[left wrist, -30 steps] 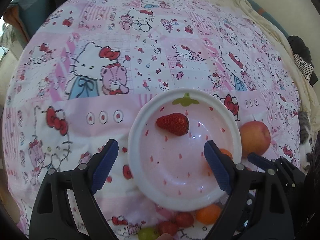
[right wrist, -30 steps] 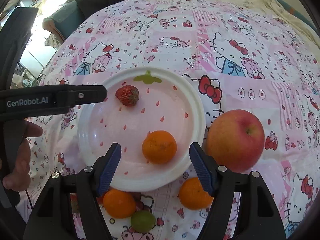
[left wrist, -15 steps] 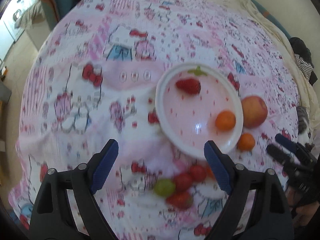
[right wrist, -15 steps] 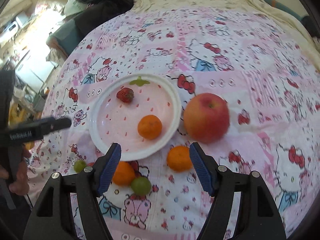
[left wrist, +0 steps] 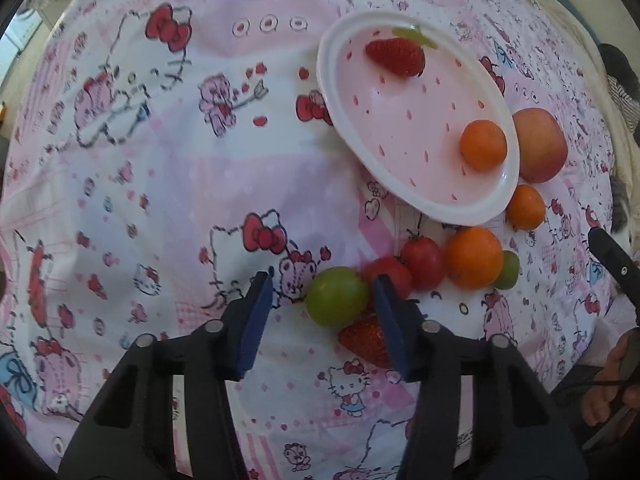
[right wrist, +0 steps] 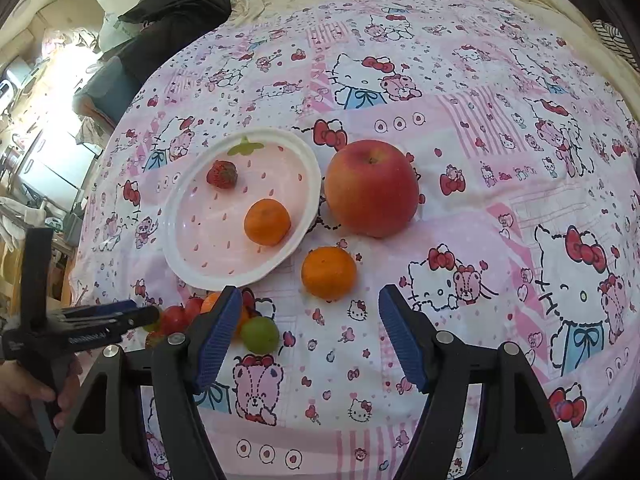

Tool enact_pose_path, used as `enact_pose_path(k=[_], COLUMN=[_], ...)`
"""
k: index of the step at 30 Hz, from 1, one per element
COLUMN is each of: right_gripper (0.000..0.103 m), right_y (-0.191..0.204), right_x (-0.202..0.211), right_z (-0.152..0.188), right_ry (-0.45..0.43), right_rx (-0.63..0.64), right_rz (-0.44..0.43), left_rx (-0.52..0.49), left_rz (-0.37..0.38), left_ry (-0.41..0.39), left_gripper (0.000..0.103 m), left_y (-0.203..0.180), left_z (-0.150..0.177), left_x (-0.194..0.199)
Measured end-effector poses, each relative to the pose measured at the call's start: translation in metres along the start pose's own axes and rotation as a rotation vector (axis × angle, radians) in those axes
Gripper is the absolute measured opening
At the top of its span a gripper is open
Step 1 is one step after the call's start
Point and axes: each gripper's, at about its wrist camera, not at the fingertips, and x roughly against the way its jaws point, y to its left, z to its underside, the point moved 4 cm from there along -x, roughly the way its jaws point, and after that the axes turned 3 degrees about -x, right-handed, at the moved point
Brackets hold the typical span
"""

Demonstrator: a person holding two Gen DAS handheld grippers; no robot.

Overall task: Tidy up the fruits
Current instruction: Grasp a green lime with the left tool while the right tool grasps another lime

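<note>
A white and pink plate [left wrist: 336, 92] [right wrist: 176, 252] holds a strawberry [left wrist: 396, 56] [right wrist: 222, 175] and a small orange [left wrist: 483, 145] [right wrist: 267, 222]. A red apple [right wrist: 371, 188] [left wrist: 540, 144] lies right of it. Loose fruit lies in front of the plate: a green fruit [left wrist: 337, 297], red tomatoes [left wrist: 423, 263], an orange [left wrist: 474, 257], a strawberry [left wrist: 366, 340]. My left gripper [left wrist: 320, 316] is open, low over the green fruit, its jaws on either side. My right gripper [right wrist: 310, 334] is open and empty, just short of another orange [right wrist: 329, 273].
A pink Hello Kitty sheet [right wrist: 480, 160] covers the bed. A second green fruit [right wrist: 260, 335] lies near my right gripper's left finger. Dark clothes [right wrist: 168, 20] are piled at the far left edge. The left gripper [right wrist: 112, 320] shows in the right wrist view.
Both grippers have pulled back from the plate. The left one has come down onto the loose fruit cluster and narrowed its jaws around the green fruit.
</note>
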Motion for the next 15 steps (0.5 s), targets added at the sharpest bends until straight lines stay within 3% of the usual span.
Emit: enact_pose_path(k=[6,10,15], right_gripper=[0.074,0.074,0.074], right_y=[0.002,0.004,0.008], right_x=[-0.005,-0.010,-0.026], right_z=[0.000,0.001,0.010], right_ry=[0.010,0.026,0.106], right_rx=[0.008,0.010,0.053], right_rz=[0.005,-0.006,0.001], left_rx=[0.035,0.021,0.021], left_rz=[0.063,0.063,0.073], left_ry=[0.010,0.008,0.003], left_gripper=[0.030,0.027,0.027], left_y=[0.003,0.001,0.002], left_z=[-0.001,0.001,0.001], left_x=[0.000,0.002,0.007])
